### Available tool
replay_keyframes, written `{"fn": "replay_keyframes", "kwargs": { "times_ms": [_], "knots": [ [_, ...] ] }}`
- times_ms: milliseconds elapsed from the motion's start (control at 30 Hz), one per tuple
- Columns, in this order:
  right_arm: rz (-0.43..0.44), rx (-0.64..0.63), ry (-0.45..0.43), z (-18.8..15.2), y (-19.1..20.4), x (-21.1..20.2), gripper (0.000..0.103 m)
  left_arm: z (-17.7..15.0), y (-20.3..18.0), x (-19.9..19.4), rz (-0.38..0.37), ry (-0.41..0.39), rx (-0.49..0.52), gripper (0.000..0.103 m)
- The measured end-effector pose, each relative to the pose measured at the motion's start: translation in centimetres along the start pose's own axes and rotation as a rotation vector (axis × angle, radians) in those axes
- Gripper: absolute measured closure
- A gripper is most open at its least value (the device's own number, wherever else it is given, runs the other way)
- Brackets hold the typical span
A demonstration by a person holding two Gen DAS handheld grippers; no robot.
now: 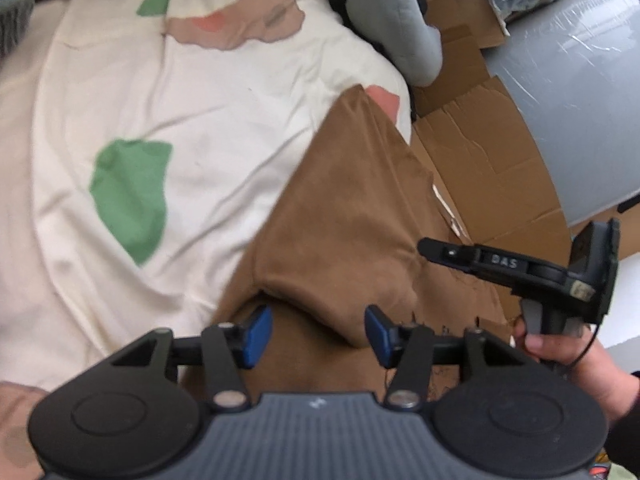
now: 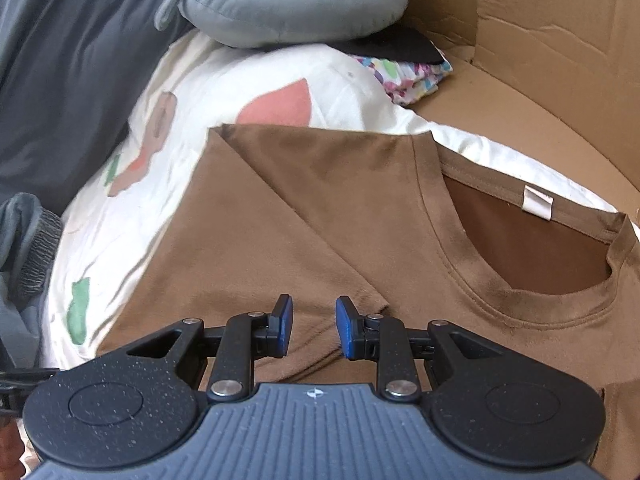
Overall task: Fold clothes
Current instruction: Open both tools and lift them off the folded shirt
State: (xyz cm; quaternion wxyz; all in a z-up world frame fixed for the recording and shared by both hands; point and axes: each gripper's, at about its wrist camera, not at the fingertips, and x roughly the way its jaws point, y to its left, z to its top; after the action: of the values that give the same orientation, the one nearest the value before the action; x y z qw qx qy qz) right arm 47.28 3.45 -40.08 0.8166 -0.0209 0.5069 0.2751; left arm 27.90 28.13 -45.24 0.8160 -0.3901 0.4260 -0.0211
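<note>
Left gripper (image 1: 318,334): the jaws stand wide apart. A puffy fold of the brown shirt (image 1: 352,216) bulges up between the two blue pads (image 1: 256,334). The pads do not press on it.
Right gripper (image 2: 314,330): the jaws stand at a narrow gap. The shirt (image 2: 320,208) lies under and past the tips. Whether the pads (image 2: 284,330) touch the cloth cannot be told. No cloth is pinched between them.
Right gripper from the left camera: it (image 1: 520,264) sits to the right of the left jaws, held by a hand (image 1: 568,356).
Shirt: one brown shirt. It lies right in front of both sets of jaws, on the white blanket (image 2: 200,84). One side is folded over the middle in a slanted flap. The neck hole and a small white tag (image 2: 538,202) lie ahead and to the right of the right jaws.
Blanket: one, white with green, pink and tan patches. It spreads to the left of both sets of jaws.
Neck pillow (image 2: 288,8): one, grey, far ahead of the right jaws.
Cardboard (image 2: 540,60): brown sheets to the right of the jaws.
Blue pads: four, two on each gripper.
</note>
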Motion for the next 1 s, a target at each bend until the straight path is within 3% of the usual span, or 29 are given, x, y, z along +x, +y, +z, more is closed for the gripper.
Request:
{"fn": "replay_keyframes", "kwargs": {
  "times_ms": [333,467,567,733,1000],
  "knots": [
    [0.004,0.026,0.011,-0.6,-1.1,0.9,0.077,0.5,1.5,2.2,-0.139,-0.101,-0.079,0.045],
    [0.003,0.027,0.008,-0.7,-1.5,1.1,0.076,0.2,1.4,3.1,-0.201,-0.088,-0.08,0.046],
    [0.005,0.032,0.01,-0.7,-1.7,1.3,0.076,-0.6,1.2,3.5,-0.247,-0.054,-0.076,0.054],
    [0.008,0.029,0.017,-0.9,-2.0,1.7,0.077,-1.1,1.7,3.1,-0.313,-0.02,-0.107,0.078],
    [0.009,0.044,0.02,-0.9,-2.2,1.8,0.078,-1.0,3.0,1.7,-0.346,-0.026,-0.147,0.082]
  ]
}}
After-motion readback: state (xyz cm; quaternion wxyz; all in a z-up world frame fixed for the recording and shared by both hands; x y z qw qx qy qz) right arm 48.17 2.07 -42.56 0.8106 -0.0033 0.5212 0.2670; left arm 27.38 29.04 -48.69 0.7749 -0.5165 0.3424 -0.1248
